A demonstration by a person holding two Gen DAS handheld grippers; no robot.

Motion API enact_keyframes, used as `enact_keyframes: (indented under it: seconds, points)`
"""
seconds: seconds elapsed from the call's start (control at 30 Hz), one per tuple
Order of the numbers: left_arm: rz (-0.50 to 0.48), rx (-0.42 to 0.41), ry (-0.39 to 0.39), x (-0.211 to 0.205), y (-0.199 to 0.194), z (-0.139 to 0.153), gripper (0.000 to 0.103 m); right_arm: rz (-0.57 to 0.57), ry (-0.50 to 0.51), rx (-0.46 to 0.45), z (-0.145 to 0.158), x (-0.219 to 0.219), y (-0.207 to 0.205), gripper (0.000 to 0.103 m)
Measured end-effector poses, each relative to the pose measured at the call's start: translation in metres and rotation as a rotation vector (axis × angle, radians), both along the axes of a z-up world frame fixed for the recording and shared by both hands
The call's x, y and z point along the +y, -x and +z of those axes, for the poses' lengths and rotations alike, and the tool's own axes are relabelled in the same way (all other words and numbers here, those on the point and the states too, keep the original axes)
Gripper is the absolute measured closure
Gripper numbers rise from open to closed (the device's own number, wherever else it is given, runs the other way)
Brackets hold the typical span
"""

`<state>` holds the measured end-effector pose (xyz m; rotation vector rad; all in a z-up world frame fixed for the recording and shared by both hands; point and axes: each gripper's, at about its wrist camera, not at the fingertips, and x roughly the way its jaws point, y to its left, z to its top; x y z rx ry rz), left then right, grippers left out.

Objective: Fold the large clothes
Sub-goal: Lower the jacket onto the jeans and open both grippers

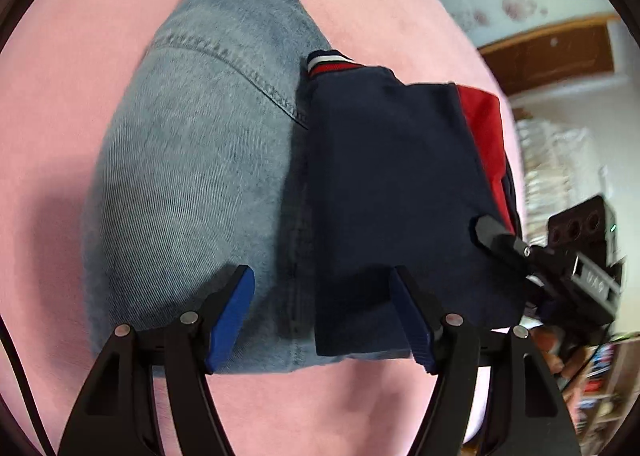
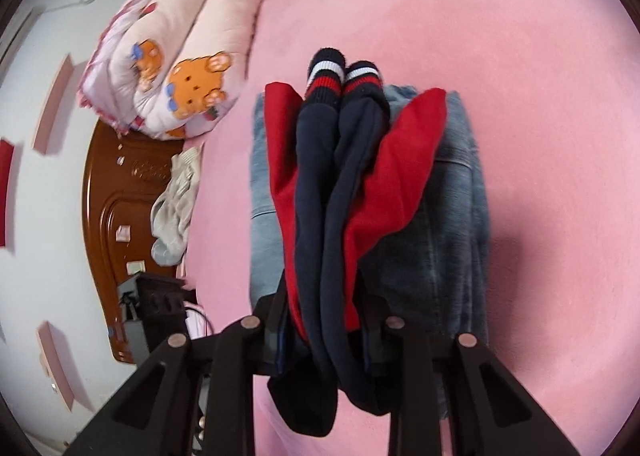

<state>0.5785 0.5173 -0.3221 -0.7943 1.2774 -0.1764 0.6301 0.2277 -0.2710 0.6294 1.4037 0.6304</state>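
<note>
Pink bedspread (image 2: 500,56), folded jeans (image 1: 192,176) centred; right gripper (image 2: 324,320) pinching navy-red jacket (image 2: 332,196), cuffs pointing away; left gripper (image 1: 322,316) spread above jeans.

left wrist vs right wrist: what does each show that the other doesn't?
Left wrist only: its own open left gripper with blue-padded fingers over the clothes, plus a cabinet beyond the bed.

Right wrist only: the right gripper shut on the bunched navy-and-red jacket, a rolled bear-print quilt, a wooden headboard and a grey garment.

Both: the jacket, the folded jeans under it and the pink bedspread.
</note>
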Motion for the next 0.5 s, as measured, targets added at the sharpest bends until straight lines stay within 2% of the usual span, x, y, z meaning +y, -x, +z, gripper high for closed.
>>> enact_keyframes:
  seconds: [0.03, 0.1, 0.27, 0.33, 0.5]
  points:
    - [0.019, 0.004, 0.035, 0.005, 0.002, -0.002, 0.027, 0.008, -0.010, -0.012, 0.004, 0.001, 0.000, 0.078]
    - [0.067, 0.015, 0.090, 0.017, 0.008, -0.007, 0.026, 0.008, -0.031, -0.032, 0.010, -0.001, 0.001, 0.078]
    - [0.144, 0.009, 0.157, 0.048, 0.021, -0.003, 0.025, 0.006, -0.119, -0.083, 0.019, 0.001, 0.003, 0.078]
    - [0.171, -0.005, 0.153, 0.058, 0.025, 0.004, 0.025, 0.017, -0.157, -0.117, 0.026, 0.007, 0.005, 0.078]
    - [0.239, -0.116, 0.170, 0.080, 0.040, 0.033, 0.025, 0.054, -0.300, -0.200, 0.026, 0.032, 0.004, 0.078]
